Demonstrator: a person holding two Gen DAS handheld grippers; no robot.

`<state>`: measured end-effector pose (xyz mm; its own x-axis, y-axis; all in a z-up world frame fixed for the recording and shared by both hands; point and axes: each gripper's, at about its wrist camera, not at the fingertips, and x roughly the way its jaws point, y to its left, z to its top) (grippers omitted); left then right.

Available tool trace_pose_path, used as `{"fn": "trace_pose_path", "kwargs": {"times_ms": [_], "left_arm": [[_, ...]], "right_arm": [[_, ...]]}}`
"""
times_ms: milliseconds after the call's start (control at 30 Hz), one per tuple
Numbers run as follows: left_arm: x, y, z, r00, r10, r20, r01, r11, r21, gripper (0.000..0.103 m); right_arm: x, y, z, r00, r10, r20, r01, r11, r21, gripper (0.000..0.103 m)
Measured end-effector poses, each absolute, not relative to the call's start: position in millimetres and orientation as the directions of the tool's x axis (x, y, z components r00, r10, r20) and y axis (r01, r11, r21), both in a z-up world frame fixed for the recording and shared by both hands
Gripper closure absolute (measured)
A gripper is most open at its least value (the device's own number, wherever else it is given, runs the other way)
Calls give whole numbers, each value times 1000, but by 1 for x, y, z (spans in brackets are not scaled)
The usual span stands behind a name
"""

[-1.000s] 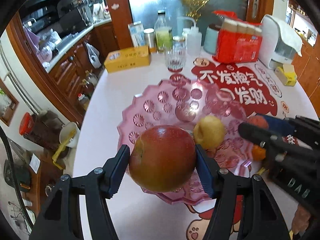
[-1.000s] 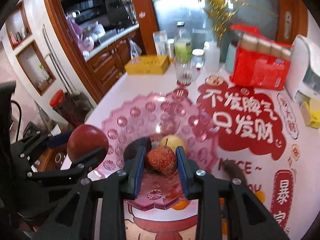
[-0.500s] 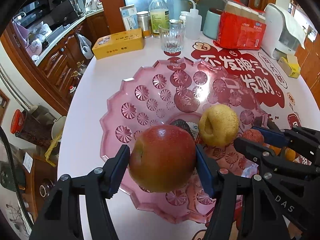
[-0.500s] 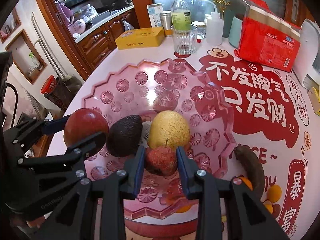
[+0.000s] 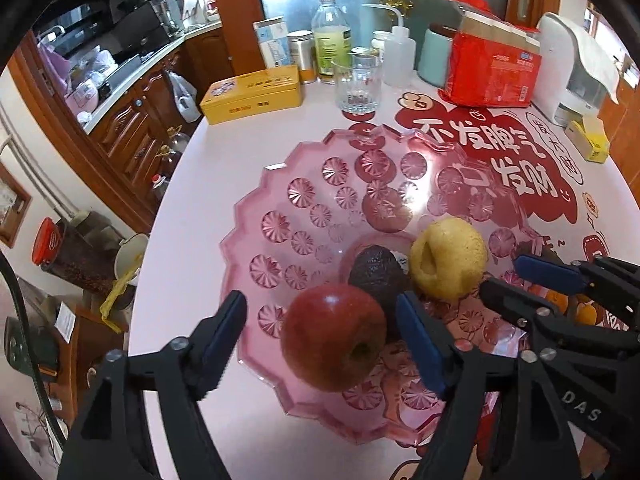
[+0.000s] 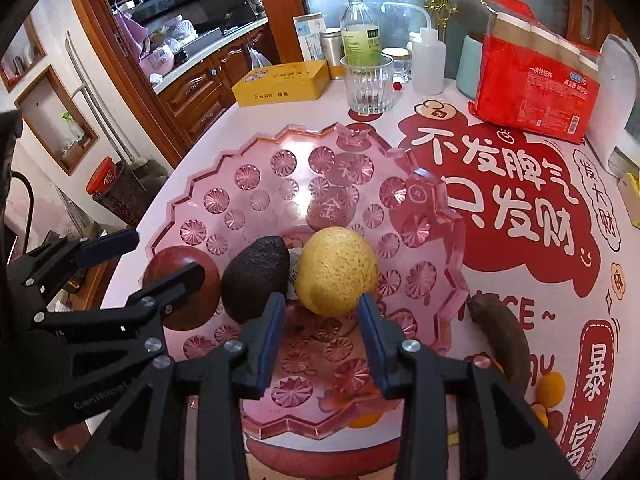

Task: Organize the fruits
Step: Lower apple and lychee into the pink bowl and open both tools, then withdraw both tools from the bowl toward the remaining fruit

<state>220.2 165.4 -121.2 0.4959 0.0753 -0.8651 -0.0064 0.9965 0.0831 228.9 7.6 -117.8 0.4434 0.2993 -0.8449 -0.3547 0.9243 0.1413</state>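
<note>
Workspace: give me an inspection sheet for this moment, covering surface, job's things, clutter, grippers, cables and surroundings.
Surface: white table with a red printed mat; pink dish on it.
Job's things: apple, avocado and pear lie in the dish; a dark long fruit lies on the table beside the dish.
Clutter: glass, yellow tin, bottle, red pack at the far edge.
Grippers: left gripper open, jaws just opening, apple between them; right gripper open, jaws just opening, nothing seen between them.
Cables: one dark cable at the left, off the table.
Surroundings: wooden cabinets, kitchen counter.
</note>
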Motion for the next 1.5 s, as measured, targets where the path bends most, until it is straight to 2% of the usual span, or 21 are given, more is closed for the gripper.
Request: {"fn": "trace_pose_path", "kwargs": {"times_ms": [200,400,1500], "left_arm": [[210,170,-109,503,92,-860,-26,995,92,15],[198,174,-101,502,72,-862,-36,997,62,10],[79,160,-27,601,50,-797,-29,999,40,8]], "right_arm": [[221,2,-105,466,322,-824,-347,923,164,51],[210,-2,-92,493,327,-806,-341,925,167,45],[90,-24,-26,597,363,-715,-380,913,146,45]]}}
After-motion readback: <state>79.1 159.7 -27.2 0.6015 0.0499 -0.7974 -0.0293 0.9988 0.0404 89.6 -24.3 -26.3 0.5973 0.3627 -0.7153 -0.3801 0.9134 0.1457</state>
